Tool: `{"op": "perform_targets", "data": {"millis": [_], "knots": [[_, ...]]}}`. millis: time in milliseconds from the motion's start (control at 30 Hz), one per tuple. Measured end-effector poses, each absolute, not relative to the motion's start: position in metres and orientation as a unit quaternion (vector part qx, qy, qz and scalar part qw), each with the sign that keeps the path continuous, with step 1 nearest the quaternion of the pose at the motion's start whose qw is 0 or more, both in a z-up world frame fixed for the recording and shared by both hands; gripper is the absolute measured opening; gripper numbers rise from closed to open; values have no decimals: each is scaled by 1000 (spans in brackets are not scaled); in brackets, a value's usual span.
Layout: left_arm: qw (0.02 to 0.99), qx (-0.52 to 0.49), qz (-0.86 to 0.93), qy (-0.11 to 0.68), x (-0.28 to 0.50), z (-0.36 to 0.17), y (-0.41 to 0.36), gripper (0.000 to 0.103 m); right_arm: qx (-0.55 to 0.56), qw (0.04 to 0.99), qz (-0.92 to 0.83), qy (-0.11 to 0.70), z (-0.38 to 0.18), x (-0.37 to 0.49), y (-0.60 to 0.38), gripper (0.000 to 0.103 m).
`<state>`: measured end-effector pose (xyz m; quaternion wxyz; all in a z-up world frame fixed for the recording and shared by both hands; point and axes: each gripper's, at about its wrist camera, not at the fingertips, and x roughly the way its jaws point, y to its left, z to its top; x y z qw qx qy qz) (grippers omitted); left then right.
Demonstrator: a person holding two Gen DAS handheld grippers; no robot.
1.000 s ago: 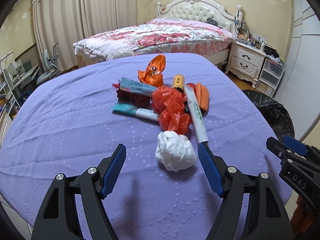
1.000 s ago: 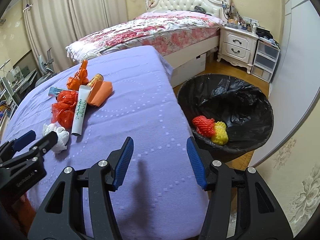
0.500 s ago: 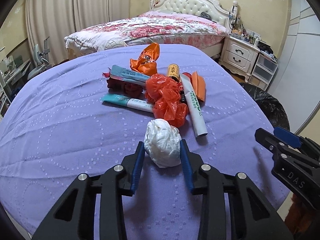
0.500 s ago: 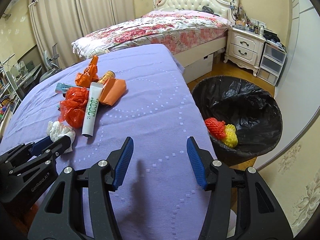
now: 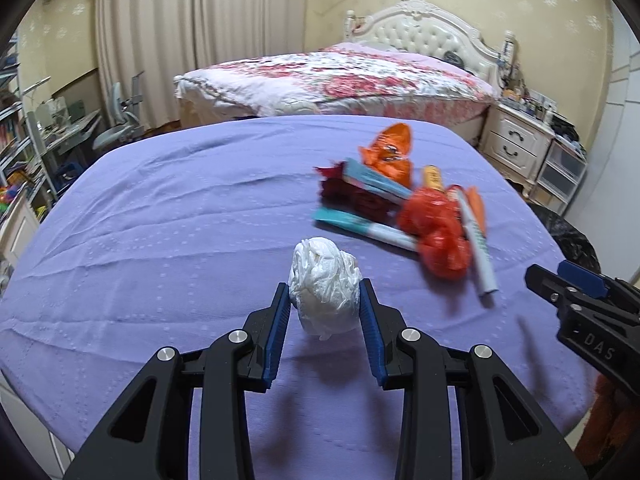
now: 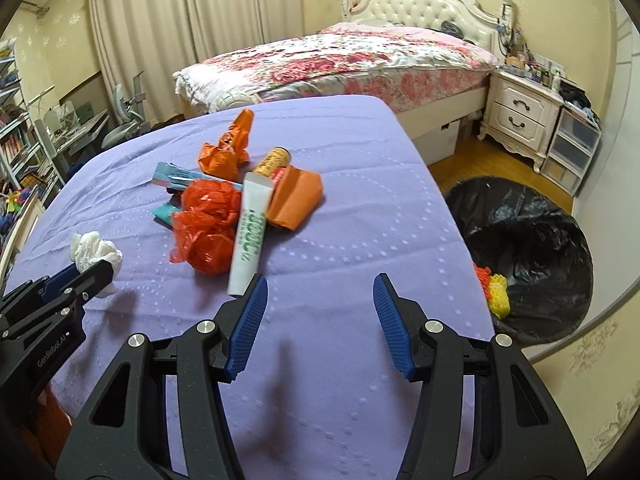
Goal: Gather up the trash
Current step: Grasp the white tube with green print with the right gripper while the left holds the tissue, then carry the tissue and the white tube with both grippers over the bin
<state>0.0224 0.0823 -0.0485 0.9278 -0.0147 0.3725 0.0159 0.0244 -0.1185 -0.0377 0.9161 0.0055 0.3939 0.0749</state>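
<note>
"DAS" on right gripper (image 5: 560, 280), "GenRobot.AI" on left gripper (image 6: 76, 280)

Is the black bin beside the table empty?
No, the bin already holds a red and a yellow bundle at its near side.

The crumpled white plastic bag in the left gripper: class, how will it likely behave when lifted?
The crumpled white plastic bag looks thin and wrinkled, so it is probably very light and squashy. The left gripper pinches it from both sides, so it likely deforms rather than slips. Loose folds may droop or unfurl.
</note>
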Motion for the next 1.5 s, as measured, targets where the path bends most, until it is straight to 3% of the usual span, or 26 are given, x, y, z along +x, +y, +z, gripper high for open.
{"op": "perform_targets", "data": {"millis": [700,800,1500], "knots": [[926,-48,54,370,29,-56,133,35,-23,900,106,423,-42,60,-75,31],[925,-52,53,373,30,-58,135,35,-14,895,115,430,-45,61,-74,17],[937,-48,0,347,16,-38,94,35,-12,918,83,387,-16,29,-114,15]]}}
